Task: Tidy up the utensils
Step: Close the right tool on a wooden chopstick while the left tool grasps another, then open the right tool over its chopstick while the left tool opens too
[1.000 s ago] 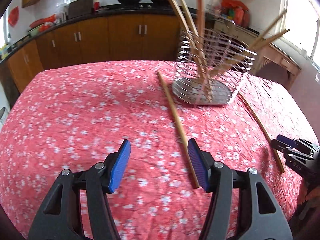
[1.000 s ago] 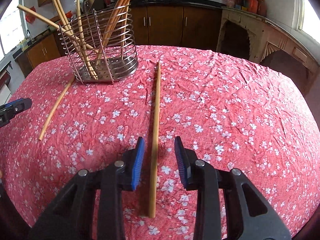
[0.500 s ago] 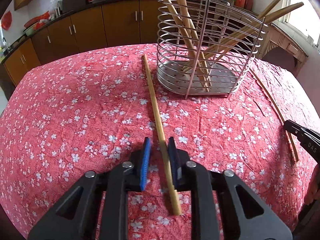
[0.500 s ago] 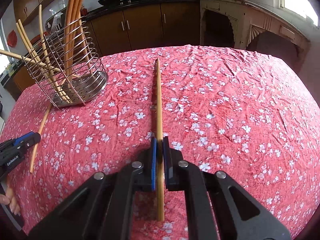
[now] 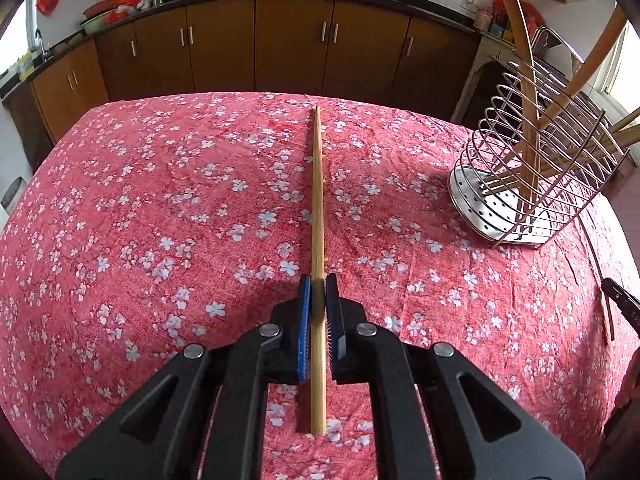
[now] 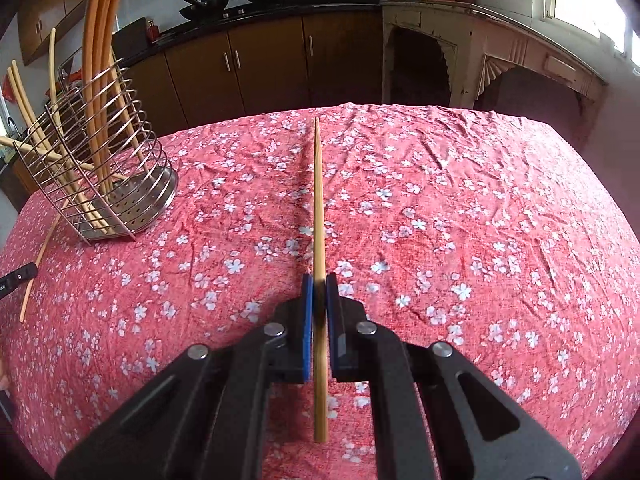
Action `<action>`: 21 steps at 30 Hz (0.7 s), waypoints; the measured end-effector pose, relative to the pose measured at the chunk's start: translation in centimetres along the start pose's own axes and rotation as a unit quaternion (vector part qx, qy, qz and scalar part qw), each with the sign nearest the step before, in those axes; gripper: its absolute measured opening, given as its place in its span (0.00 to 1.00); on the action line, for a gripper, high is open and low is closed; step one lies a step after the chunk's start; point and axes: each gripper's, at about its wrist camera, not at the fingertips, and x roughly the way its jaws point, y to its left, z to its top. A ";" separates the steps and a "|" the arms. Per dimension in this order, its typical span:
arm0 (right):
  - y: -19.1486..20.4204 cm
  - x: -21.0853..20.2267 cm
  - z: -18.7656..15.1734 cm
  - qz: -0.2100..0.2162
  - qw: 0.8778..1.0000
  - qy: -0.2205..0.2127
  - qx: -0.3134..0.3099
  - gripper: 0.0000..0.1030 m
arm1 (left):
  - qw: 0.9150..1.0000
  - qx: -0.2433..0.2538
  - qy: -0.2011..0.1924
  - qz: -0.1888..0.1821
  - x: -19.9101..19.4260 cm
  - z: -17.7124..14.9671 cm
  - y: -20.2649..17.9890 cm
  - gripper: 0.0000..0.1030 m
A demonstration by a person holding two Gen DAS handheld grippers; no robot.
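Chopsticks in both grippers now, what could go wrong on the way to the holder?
1. The left gripper and right gripper each pinch a chopstick near its thick end, so the long tip may swing or slip.
2. The wire holder is already crowded with sticks, so a tip could catch and tip it.

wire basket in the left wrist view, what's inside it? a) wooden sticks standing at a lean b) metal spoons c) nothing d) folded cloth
a: several wooden sticks lean inside the wire basket and poke out above its rim, while the left tool is closed on another stick stretched out over the red cloth.
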 end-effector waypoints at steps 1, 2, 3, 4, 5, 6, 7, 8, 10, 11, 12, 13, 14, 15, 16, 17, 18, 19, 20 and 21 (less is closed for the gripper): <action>-0.1 0.1 -0.1 0.001 1.000 0.002 0.001 0.08 | 1.000 0.002 0.000 -0.003 -0.3 -0.3 0.4 0.09; 0.0 0.1 -0.3 0.001 1.000 -0.001 -0.001 0.09 | 1.000 0.003 0.001 -0.007 -0.4 -0.5 1.0 0.10; 0.1 -0.1 -0.5 -0.001 1.000 -0.001 -0.002 0.09 | 1.000 0.005 0.000 -0.013 -0.6 -0.9 1.2 0.13; 0.2 -0.1 -0.6 0.001 1.000 0.000 -0.003 0.11 | 1.000 0.008 -0.001 -0.015 -0.9 -1.3 1.3 0.18; 0.4 -0.4 -0.8 0.004 1.000 -0.001 -0.004 0.16 | 1.000 0.011 -0.002 -0.016 -1.2 -1.7 1.3 0.22; 0.5 -0.5 -1.0 0.003 1.000 -0.003 -0.006 0.17 | 1.000 0.015 -0.003 -0.016 -1.6 -2.2 1.3 0.29; 0.7 -0.5 -1.1 -0.001 1.000 -0.005 -0.011 0.17 | 1.000 0.021 -0.006 -0.015 -1.9 -2.6 1.2 0.33; 0.7 -0.5 -1.1 -0.002 1.000 -0.006 -0.012 0.17 | 1.000 0.026 -0.009 -0.013 -2.1 -3.0 1.2 0.34; 0.7 -0.4 -1.1 -0.003 1.000 -0.006 -0.012 0.17 | 0.999 0.045 -0.020 -0.002 -3.0 -4.5 1.2 0.37; 0.7 -0.5 -1.2 -0.002 1.000 -0.006 -0.011 0.17 | 0.999 0.046 -0.020 -0.002 -3.1 -4.7 1.2 0.39; 0.7 -0.5 -1.2 -0.001 1.000 -0.006 -0.011 0.17 | 0.999 0.046 -0.019 0.002 -3.1 -4.9 0.8 0.39; 0.7 -0.5 -1.3 -0.001 1.000 -0.006 -0.010 0.17 | 0.999 0.048 -0.019 0.004 -3.1 -5.2 0.5 0.39; 0.6 -0.5 -1.2 -0.001 1.000 -0.006 -0.010 0.17 | 0.999 0.049 -0.019 0.006 -3.1 -5.2 0.5 0.40; 0.7 -0.5 -1.3 -0.001 1.000 -0.006 -0.010 0.17 | 0.999 0.051 -0.018 0.007 -3.1 -5.2 0.4 0.40; 0.6 -0.5 -1.3 -0.001 1.000 -0.006 -0.010 0.17 | 0.998 0.051 -0.018 0.007 -3.1 -5.2 0.3 0.42; 0.6 -0.5 -1.2 -0.001 1.000 -0.006 -0.010 0.17 | 0.999 0.051 -0.018 0.008 -3.2 -5.3 0.4 0.47; 0.6 -0.5 -1.2 -0.001 1.000 -0.006 -0.010 0.18 | 0.999 0.049 -0.017 0.009 -3.3 -5.5 0.5 0.49; 0.6 -0.4 -1.2 -0.001 1.000 -0.006 -0.010 0.18 | 0.999 0.047 -0.016 0.008 -3.2 -5.2 0.4 0.55; 0.6 -0.4 -1.2 0.000 1.000 -0.006 -0.010 0.18 | 0.999 0.047 -0.016 0.007 -3.0 -5.0 0.4 0.60; 0.6 -0.4 -1.2 0.000 1.000 -0.006 -0.009 0.18 | 0.999 0.047 -0.014 0.008 -3.0 -4.9 0.5 0.62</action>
